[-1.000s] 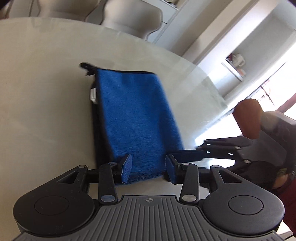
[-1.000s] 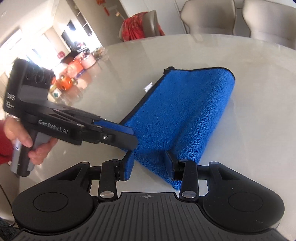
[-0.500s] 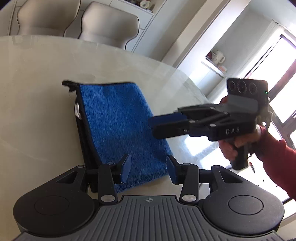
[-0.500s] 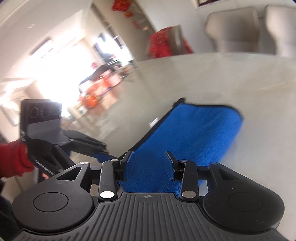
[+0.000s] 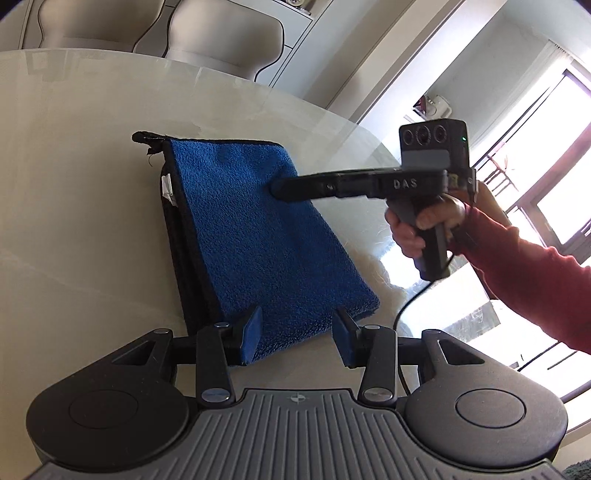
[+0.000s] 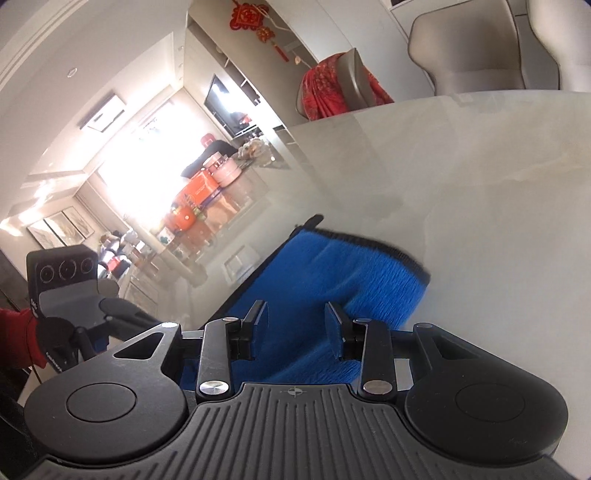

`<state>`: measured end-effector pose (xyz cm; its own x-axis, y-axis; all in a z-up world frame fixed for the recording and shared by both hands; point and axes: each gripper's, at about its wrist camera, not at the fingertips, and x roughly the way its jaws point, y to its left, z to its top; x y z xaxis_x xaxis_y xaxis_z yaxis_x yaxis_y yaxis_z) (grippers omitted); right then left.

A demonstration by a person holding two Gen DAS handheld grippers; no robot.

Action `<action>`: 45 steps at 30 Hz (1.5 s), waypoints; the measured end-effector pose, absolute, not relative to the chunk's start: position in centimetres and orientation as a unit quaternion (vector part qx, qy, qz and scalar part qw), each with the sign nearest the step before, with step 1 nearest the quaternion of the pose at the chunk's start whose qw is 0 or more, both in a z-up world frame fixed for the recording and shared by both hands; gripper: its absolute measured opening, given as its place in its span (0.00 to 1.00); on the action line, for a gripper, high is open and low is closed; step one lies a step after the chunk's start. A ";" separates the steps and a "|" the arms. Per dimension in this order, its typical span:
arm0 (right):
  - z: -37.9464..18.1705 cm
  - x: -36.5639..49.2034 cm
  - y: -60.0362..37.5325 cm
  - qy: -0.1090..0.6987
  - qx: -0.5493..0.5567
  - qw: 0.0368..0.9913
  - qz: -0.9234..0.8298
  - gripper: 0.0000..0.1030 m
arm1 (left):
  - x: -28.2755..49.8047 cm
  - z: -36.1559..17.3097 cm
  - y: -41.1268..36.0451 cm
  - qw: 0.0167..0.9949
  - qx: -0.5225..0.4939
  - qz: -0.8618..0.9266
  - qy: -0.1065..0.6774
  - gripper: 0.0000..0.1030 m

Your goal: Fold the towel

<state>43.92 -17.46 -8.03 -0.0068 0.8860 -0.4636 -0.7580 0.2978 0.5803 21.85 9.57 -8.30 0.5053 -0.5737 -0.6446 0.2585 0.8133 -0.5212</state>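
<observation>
1. I am looking at a blue towel that is lying folded into a long strip on a pale shiny table. In the left wrist view it is sitting in the middle of the frame.
2. The towel has a black edge, and a small white tag is sticking out on its left side.
3. My left gripper is sitting at the bottom middle of its own view. Its jaws are standing apart, and the near end of the towel is showing in the gap between them. The pads are not squeezing it.
4. I cannot tell if the left pad is just touching the towel edge.
5. My right gripper is reaching in from the right side of the left wrist view, with its tip over the upper part of the towel. From that side I cannot tell how its jaws are standing.
6. A hand in a red sleeve is holding that gripper's handle.
7. In the right wrist view, the right gripper's jaws have just been closing a little, but they are standing apart with nothing pinched. The towel is lying under them, a bit blurry.
8. Two pale chairs are standing behind the table at the top of the frame.
</observation>
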 end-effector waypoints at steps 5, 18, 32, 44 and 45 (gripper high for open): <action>-7.8 46.1 -18.5 0.383 0.113 0.733 0.550 0.34 | 21.8 -8.3 9.6 0.849 -0.180 -0.245 0.431 0.42; -9.2 36.4 -19.8 0.443 0.152 0.652 0.597 0.38 | 21.4 -8.0 10.0 0.855 -0.164 -0.242 0.429 0.45; -7.0 29.3 -22.1 0.462 0.119 0.697 0.536 0.41 | 20.8 -6.6 8.3 0.872 -0.121 -0.191 0.434 0.59; -1.3 22.9 -22.0 0.420 0.126 0.822 0.364 0.89 | 17.3 -1.6 4.8 0.904 -0.079 -0.078 0.414 0.90; -0.8 22.2 -21.7 0.417 0.115 0.829 0.354 0.95 | 16.8 -1.3 4.6 0.906 -0.078 -0.073 0.411 0.91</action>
